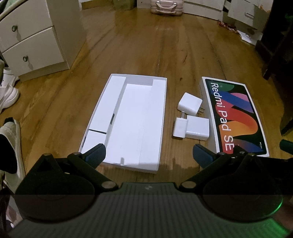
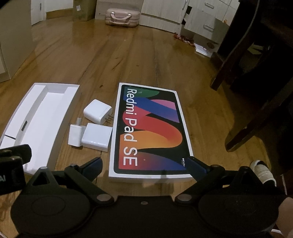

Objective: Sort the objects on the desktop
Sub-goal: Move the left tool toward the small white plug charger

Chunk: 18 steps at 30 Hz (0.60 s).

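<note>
- The wooden floor [image 1: 146, 45] carries everything; a white drawer cabinet [image 1: 27, 40] stands at far left and a pink suitcase [image 2: 120, 17] at the far end.
- The open white box tray [image 1: 128, 119] lies left of centre, with white inserts inside.
- The Redmi Pad SE lid [image 2: 150, 131] lies flat to the right, print up.
- Three white chargers sit between tray and lid: the far charger [image 1: 190, 103], the near large charger [image 1: 197, 127] and the small charger [image 1: 180, 127] touching it.
- The left gripper [image 1: 149, 153] hovers wide apart over the tray's near edge, holding nothing.
- The right gripper [image 2: 145, 164] hovers wide apart over the lid's near end, holding nothing.
</note>
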Each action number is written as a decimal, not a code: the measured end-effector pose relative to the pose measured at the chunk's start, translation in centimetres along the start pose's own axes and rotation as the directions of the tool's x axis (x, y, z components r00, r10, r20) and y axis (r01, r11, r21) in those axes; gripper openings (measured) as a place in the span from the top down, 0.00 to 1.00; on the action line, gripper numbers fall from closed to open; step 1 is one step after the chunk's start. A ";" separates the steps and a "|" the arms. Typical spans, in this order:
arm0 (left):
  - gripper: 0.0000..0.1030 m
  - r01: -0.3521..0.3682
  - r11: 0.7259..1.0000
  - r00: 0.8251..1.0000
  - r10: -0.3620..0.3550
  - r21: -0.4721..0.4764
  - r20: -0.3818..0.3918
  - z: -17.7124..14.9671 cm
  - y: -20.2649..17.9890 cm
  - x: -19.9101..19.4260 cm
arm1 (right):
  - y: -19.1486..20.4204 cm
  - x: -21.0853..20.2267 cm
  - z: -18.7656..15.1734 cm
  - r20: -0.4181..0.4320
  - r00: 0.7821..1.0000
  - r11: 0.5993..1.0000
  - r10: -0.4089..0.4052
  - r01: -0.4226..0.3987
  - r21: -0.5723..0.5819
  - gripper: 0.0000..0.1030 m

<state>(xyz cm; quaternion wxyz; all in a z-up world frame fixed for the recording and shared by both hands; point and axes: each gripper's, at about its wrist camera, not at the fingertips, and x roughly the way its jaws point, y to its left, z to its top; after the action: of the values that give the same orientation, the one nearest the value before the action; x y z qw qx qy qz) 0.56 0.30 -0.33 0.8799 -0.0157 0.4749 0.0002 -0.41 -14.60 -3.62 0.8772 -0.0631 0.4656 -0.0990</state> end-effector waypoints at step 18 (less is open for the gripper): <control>0.00 -0.062 0.998 0.996 0.062 -0.007 0.060 -0.5 0.2 0.3 | 0.3 -0.3 0.0 0.060 0.997 0.999 -0.042 0.041 0.015 0.03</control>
<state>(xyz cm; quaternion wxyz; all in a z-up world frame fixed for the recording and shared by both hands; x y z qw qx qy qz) 0.24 0.46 -0.84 0.8932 -0.0034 0.4486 0.0293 -0.50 -14.24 -3.45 0.8890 -0.0696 0.4367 -0.1185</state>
